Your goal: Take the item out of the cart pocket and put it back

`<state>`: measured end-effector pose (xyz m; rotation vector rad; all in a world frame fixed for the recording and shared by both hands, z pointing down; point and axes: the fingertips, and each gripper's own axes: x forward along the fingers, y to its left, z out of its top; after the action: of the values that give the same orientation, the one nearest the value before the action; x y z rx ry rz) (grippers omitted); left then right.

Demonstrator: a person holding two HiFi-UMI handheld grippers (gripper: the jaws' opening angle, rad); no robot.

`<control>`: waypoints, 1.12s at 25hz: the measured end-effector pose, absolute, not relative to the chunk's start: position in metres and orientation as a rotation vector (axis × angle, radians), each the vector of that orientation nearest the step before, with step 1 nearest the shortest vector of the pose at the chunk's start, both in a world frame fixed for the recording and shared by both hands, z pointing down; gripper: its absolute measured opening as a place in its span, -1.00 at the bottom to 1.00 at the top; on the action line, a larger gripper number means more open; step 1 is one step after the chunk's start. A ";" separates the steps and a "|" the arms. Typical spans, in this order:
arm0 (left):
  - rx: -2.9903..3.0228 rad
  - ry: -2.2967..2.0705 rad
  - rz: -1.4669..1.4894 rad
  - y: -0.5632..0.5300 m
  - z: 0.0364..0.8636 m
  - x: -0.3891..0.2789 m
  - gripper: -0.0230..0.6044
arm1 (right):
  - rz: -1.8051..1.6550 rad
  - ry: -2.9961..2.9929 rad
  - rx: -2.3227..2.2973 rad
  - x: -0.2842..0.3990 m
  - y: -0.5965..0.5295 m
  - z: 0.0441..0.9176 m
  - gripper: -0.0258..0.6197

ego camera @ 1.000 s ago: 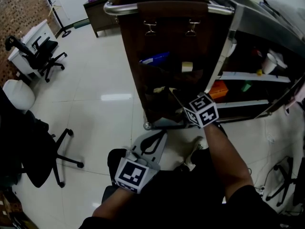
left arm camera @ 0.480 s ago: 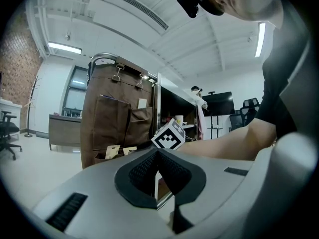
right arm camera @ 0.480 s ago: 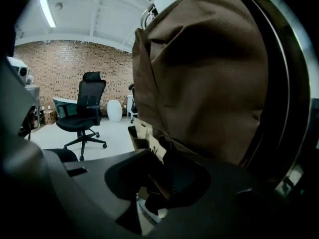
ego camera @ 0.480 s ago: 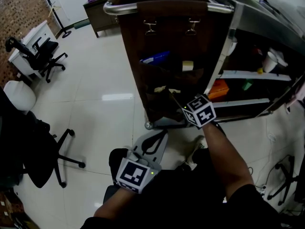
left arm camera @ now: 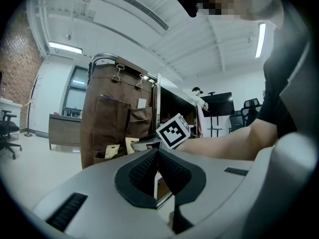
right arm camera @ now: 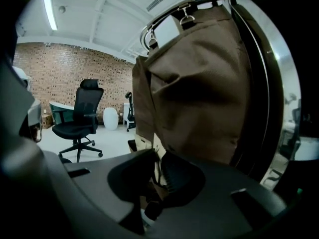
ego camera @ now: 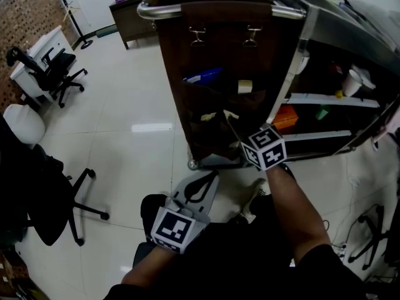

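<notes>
A brown fabric organiser (ego camera: 228, 61) with pockets hangs on the end of the cart. Two tan packets (ego camera: 227, 114) stick out of its lower pocket. My right gripper (ego camera: 232, 124) reaches into that pocket. Its jaws are closing, and a packet's pale edge (right arm camera: 156, 169) stands in the narrow gap between them. I cannot see the pads press on it. My left gripper (ego camera: 208, 176) hangs low near my body, away from the cart. In the left gripper view the left gripper (left arm camera: 157, 154) is shut with nothing in it.
Upper pockets hold a blue item (ego camera: 203, 77) and a pale one (ego camera: 245, 87). A steel handle (ego camera: 212, 7) tops the cart, and shelves with an orange box (ego camera: 286, 116) lie to the right. Office chairs (ego camera: 55, 72) and a white stool (ego camera: 24, 122) stand on the tiled floor at left.
My right gripper has shifted slightly at the lower pocket, and the packet's corner shows a little higher. The left gripper has stayed where it was.
</notes>
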<state>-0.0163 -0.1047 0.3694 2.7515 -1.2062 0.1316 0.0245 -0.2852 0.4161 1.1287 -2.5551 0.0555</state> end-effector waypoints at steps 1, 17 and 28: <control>2.753 -1.207 0.132 -0.104 0.369 -0.016 -0.93 | 0.050 -2.563 1.132 0.024 -0.284 0.410 -0.72; 2.765 -1.222 0.129 -0.102 0.365 -0.017 -0.93 | -0.067 -2.740 1.160 0.025 -0.226 0.304 -0.73; 2.757 -1.235 0.118 -0.102 0.363 -0.019 -0.93 | -0.083 -2.896 1.170 0.042 -0.147 0.250 -0.75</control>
<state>-0.0191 -0.1023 0.3628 2.7572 -1.2350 0.1183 0.0416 -0.1465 0.2502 1.1697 -2.8960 -0.0828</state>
